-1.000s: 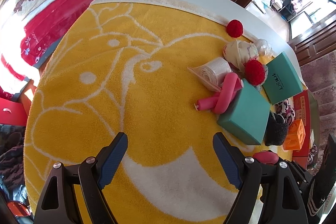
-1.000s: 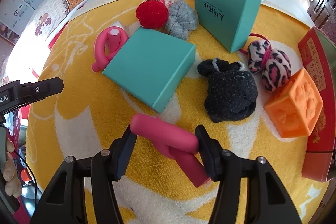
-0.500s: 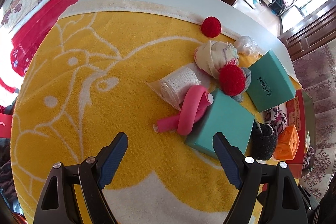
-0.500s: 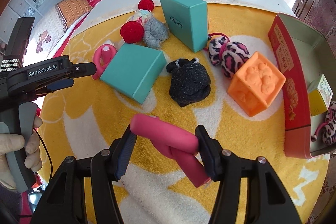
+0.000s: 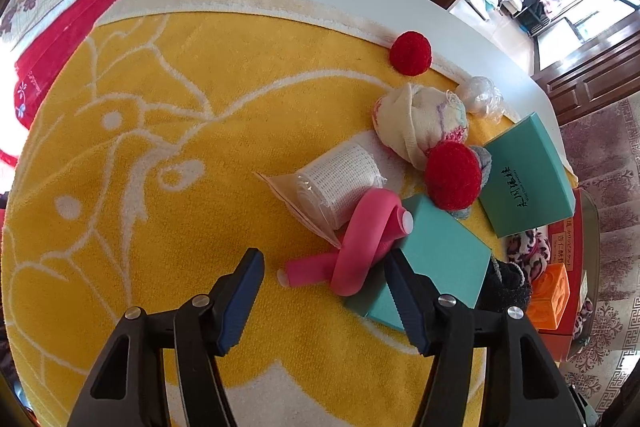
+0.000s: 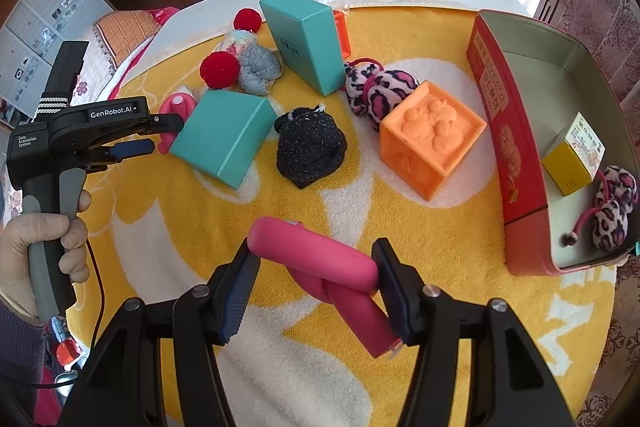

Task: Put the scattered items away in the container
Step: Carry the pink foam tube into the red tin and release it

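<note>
1. The yellow towel (image 6: 200, 211) with its white pattern covers most of the table, and everything I am tidying lies on it.
2. The red tin (image 6: 516, 147) stands open at the right edge of the towel, its long side running away from me. A small yellow box (image 6: 568, 163) and a leopard-print pom-pom tie (image 6: 612, 211) already lie inside.
3. Two teal boxes sit mid-towel: the upright teal box (image 6: 304, 39) at the back, and the flat teal box (image 6: 224, 139) lying tilted nearer my left tool.
4. The orange cube (image 6: 428, 139) rests just beside the tin's red wall, with a black knit bundle (image 6: 312, 151) to its left.
5. My right gripper (image 6: 316, 291) is clamped on a knotted pink foam curler (image 6: 320, 263). Its upper limb lies crosswise between the pads, and its lower limb points down and to the right towards me. It hangs above the towel, left of the tin.
6. My left gripper (image 5: 324, 291) is closing, the jaws still apart, with nothing pressed between the pads. It points steeply down at a second pink curler (image 5: 360, 247). That one is looped, with its long axis running from lower left to upper right and one capped end against the flat teal box.
7. Two red pom-poms (image 5: 452, 175) lie beyond it.
</note>
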A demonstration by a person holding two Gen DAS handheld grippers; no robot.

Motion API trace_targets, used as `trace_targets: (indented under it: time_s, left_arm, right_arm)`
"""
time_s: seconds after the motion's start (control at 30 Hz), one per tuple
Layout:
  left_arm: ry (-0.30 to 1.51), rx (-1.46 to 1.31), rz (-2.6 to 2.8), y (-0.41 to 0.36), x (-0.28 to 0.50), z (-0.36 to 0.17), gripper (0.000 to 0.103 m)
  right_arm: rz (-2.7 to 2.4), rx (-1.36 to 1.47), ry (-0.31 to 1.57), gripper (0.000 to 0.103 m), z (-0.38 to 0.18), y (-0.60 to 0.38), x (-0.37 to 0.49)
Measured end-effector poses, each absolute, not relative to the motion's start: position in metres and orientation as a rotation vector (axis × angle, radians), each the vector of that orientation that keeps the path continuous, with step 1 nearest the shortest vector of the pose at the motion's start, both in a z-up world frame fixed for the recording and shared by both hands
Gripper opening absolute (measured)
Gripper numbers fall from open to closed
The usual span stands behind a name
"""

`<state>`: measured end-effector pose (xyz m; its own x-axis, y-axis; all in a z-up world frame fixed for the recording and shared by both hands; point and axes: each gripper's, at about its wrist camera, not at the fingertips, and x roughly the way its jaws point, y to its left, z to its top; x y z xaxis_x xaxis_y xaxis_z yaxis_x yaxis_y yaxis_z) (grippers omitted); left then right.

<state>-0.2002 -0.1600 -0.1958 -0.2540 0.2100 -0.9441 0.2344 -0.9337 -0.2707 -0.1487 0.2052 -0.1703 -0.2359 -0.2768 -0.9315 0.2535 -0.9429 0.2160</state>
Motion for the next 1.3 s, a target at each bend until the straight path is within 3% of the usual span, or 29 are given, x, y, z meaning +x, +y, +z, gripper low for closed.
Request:
trace_targets:
  time_s: [0.13, 0.2, 0.4, 1.0, 1.3]
  left_arm:
    - [0.492, 1.886, -2.42, -0.155, -0.201, -0.194, 0.064]
    - [0.469, 1.886, -2.426, -0.151, -0.201, -0.194, 0.054]
    - [0.402, 1.855, -2.448, -0.14, -0.196, -0.189, 0.042]
    - [0.485, 1.723, -2.477, -0.151, -0.167, -0.144, 0.041]
    - [0.505, 1.679, -2.597, -0.108, -0.166, -0.102, 0.041]
  right_arm:
    - [-2.237, 1.691, -0.019, 0.062, -0.17, 0.209, -0.148]
    - [-2.237, 1.689, -0.017, 0.062, -0.17, 0.21, -0.148]
    - [-2.239, 1.686, -0.02, 0.062, -0.169, 0.213, -0.149]
    - [-2.285, 1.634, -0.105, 0.062, -0.148, 0.247, -0.155]
    - [-2.417, 1.584, -0.192, 0.062, -0.124, 0.305, -0.169]
